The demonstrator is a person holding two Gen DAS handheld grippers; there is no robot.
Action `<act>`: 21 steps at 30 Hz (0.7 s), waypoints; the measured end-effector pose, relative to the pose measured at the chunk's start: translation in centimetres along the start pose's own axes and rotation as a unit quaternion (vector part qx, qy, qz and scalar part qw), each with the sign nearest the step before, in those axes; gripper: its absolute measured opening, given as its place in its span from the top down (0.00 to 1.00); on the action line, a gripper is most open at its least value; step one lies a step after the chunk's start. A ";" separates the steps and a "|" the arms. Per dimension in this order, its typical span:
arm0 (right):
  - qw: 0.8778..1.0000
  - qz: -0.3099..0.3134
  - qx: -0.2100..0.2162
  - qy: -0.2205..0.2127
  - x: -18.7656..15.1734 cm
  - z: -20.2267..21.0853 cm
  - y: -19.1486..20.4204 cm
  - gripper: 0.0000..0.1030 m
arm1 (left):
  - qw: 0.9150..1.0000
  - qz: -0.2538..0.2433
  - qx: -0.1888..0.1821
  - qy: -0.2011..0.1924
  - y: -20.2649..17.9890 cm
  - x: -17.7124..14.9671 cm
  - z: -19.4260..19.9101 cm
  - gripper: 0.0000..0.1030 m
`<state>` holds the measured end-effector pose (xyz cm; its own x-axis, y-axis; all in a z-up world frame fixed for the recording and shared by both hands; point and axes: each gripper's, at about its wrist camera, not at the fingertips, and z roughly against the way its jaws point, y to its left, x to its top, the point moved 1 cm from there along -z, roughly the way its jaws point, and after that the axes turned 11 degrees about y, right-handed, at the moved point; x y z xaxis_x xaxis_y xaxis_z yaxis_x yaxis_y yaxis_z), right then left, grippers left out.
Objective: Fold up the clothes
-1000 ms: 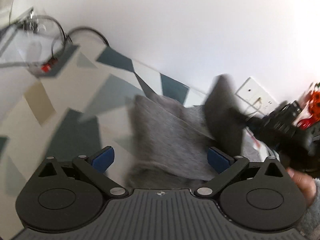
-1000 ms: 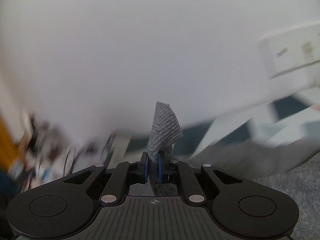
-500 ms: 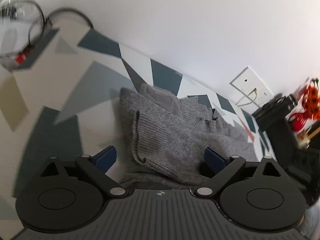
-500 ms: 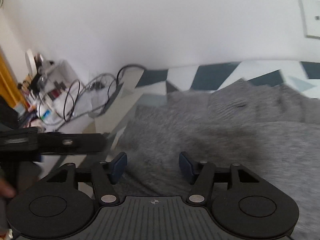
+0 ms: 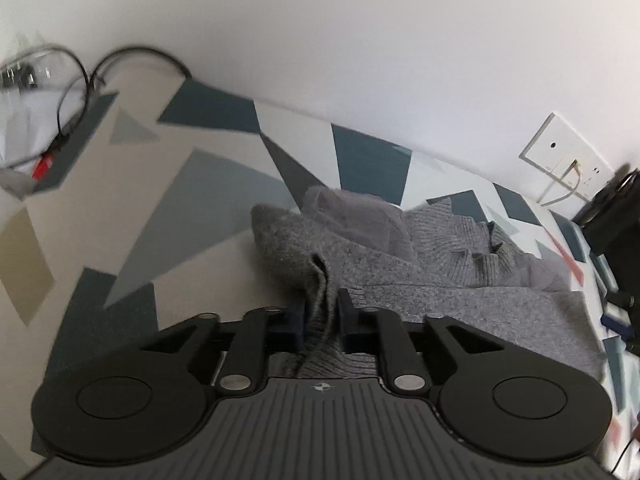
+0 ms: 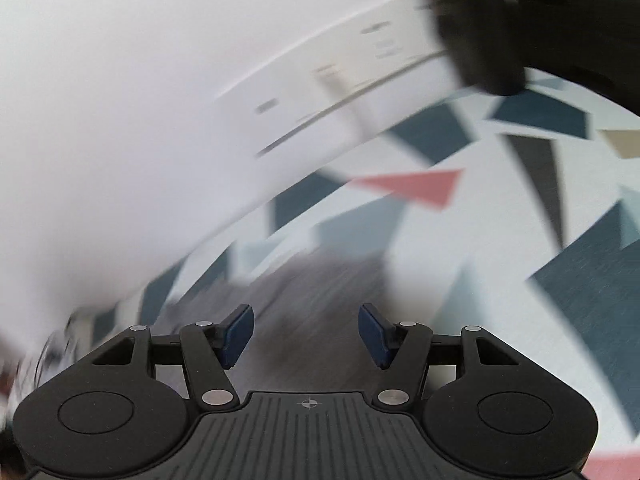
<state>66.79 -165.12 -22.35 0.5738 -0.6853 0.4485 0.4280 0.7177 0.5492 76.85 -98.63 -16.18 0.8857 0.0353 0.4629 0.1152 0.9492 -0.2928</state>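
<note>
A grey knit sweater (image 5: 400,264) lies bunched on a cloth with a geometric pattern (image 5: 192,184). My left gripper (image 5: 320,320) is shut on a raised fold of the sweater near its left edge. In the right wrist view, which is heavily blurred, my right gripper (image 6: 306,334) is open and empty. A grey blur of sweater (image 6: 320,288) lies between and beyond its fingers.
A white wall runs behind the table with a socket plate (image 5: 564,152) at the right. Black cables (image 5: 120,60) and clutter lie at the far left. A black object (image 5: 616,216) stands at the right edge; a dark blurred shape (image 6: 500,20) sits top right in the right wrist view.
My left gripper has closed on a fold of the sweater. My right gripper let go of the sweater one second ago, stayed open, and has swung to the right, blurring its view.
</note>
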 end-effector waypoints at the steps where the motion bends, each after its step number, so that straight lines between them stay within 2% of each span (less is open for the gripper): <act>1: 1.000 -0.007 -0.004 0.002 0.7 -0.5 -0.5 0.46 | 1.000 -0.002 0.005 -0.005 -0.1 -0.2 0.1 0.86; 3: 1.000 -0.003 -0.002 0.024 1.7 -2.1 -0.9 0.48 | 1.000 -0.003 0.014 -0.008 -0.1 -0.3 0.0 0.87; 6: 0.997 0.029 0.002 0.071 2.4 -4.8 0.1 0.76 | 1.000 -0.004 0.028 -0.011 -0.1 -0.5 -0.2 0.87; 7: 0.996 0.043 -0.005 0.077 2.5 -5.4 0.6 0.91 | 0.999 -0.002 0.032 -0.012 0.0 -0.5 -0.3 0.87; 10: 0.994 0.078 -0.018 0.068 3.0 -6.4 1.8 0.94 | 0.999 0.003 0.040 -0.016 0.3 -0.5 -0.7 0.87; 14: 0.992 0.107 -0.030 0.051 4.7 -7.8 3.2 0.95 | 0.997 -0.025 0.060 -0.027 -0.3 0.0 -1.6 0.86; 16: 0.992 0.112 -0.035 0.045 5.5 -8.6 3.5 0.95 | 0.997 -0.027 0.061 -0.032 -0.4 0.5 -2.2 0.84; 18: 0.992 0.112 -0.042 0.043 6.2 -9.2 3.3 0.95 | 0.997 -0.029 0.061 -0.033 -0.5 1.1 -2.6 0.77; 19: 0.992 0.112 -0.046 0.041 6.4 -9.4 3.2 0.95 | 0.997 -0.031 0.065 -0.032 -0.6 1.3 -2.7 0.69; 20: 0.992 0.113 -0.049 0.039 6.6 -9.5 3.1 0.95 | 0.996 -0.033 0.080 -0.027 -0.6 1.5 -2.8 0.38; 21: 0.992 0.112 -0.053 0.037 6.7 -9.4 3.0 0.95 | 0.994 -0.032 0.100 -0.019 -0.6 1.6 -2.9 0.12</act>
<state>78.48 -166.38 -24.31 0.7107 -0.4984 0.4964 0.3527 0.8631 0.3616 79.51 -100.01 -17.64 0.8610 -0.0181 0.5083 0.0750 0.9930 -0.0915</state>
